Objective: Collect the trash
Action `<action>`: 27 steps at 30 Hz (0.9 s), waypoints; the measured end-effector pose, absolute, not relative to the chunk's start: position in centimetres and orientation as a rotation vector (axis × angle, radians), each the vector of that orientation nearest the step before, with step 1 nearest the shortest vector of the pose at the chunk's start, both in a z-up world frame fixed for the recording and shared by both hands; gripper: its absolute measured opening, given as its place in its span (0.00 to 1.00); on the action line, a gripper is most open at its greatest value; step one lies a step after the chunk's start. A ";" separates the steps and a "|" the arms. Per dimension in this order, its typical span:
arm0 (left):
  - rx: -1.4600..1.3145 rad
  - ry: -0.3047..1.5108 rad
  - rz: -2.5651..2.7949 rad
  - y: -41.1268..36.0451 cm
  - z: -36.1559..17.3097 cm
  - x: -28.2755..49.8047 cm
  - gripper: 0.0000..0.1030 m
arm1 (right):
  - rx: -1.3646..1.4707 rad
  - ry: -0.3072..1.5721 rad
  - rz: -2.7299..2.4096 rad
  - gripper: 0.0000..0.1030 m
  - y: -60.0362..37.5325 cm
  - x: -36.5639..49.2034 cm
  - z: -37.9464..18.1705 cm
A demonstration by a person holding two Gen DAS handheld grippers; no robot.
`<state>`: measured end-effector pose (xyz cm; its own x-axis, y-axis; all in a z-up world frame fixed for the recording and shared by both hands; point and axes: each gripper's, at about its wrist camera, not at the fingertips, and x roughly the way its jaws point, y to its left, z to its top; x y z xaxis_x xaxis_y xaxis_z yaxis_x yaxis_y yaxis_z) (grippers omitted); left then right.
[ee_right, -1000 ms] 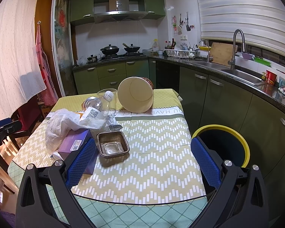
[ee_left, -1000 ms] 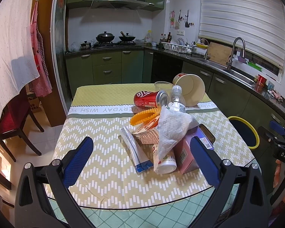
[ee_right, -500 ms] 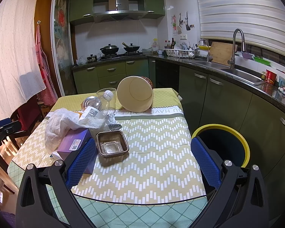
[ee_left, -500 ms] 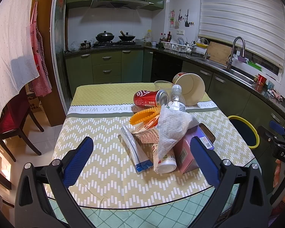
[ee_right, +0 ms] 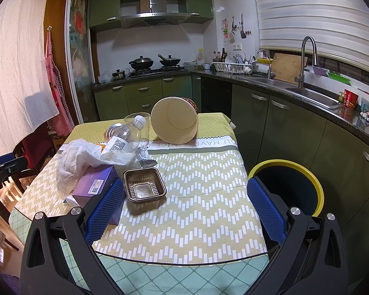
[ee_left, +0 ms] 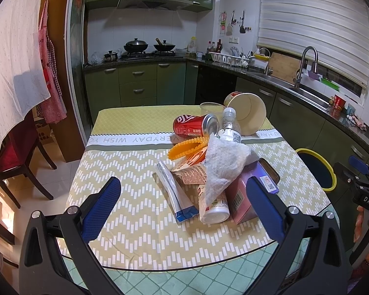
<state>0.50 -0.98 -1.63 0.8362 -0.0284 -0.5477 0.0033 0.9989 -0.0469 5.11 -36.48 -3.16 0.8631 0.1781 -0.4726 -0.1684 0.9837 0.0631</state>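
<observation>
Green kitchen, table (ee_left: 135, 221) with a zigzag cloth and a trash heap mid-table: red can (ee_left: 195, 125), water bottle (ee_right: 125, 140), big paper cup (ee_right: 174, 120) tipped over, crumpled tissue (ee_left: 223, 164) over a purple box (ee_right: 96, 182), brown tray (ee_right: 144, 188) just beside it. Left gripper (ee_left: 184, 201) and right gripper (ee_right: 184, 199) both gape wide, holding nothing, at the near edge. Yellow-rimmed bin (ee_right: 305, 172) sits beside the table.

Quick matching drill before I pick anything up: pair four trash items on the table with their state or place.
1. red soda can
2. brown plastic tray
3. large paper bowl
4. crumpled white tissue

a. draped over the purple box
b. tipped on its side, opening toward the cameras
c. upright, empty, near the purple box
d. lying on its side behind the orange strip

Pairs: 1-d, 2-c, 3-b, 4-a
</observation>
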 end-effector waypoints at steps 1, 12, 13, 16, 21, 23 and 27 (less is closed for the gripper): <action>-0.046 0.583 -0.017 -0.9 -1.8 0.6 0.94 | 0.020 0.500 0.182 0.96 -36.5 5.2 -3.3; -0.051 0.531 0.029 2.1 0.2 8.1 0.94 | -0.018 0.459 0.166 0.96 -36.2 10.3 -2.1; -0.060 0.523 0.030 2.5 0.5 9.0 0.94 | -0.025 0.451 0.165 0.96 -36.1 11.2 -1.9; -0.063 0.502 0.048 3.1 1.1 12.2 0.94 | -0.045 0.457 0.175 0.96 -35.6 14.5 -1.5; -0.050 0.504 0.053 3.2 0.8 17.8 0.94 | -0.063 0.481 0.194 0.96 -34.6 20.5 -1.6; -0.048 0.511 0.051 3.4 0.5 19.8 0.94 | -0.076 0.503 0.190 0.96 -34.1 23.3 -2.1; -0.060 0.519 0.077 4.1 -1.1 23.2 0.94 | -0.069 0.555 0.200 0.96 -33.4 29.1 -3.0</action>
<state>23.18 4.11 -1.06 0.8654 0.0579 -0.4977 -0.0884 0.9954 -0.0378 29.12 -33.41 -3.02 0.8309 0.1699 -0.5299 -0.2073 0.9782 -0.0113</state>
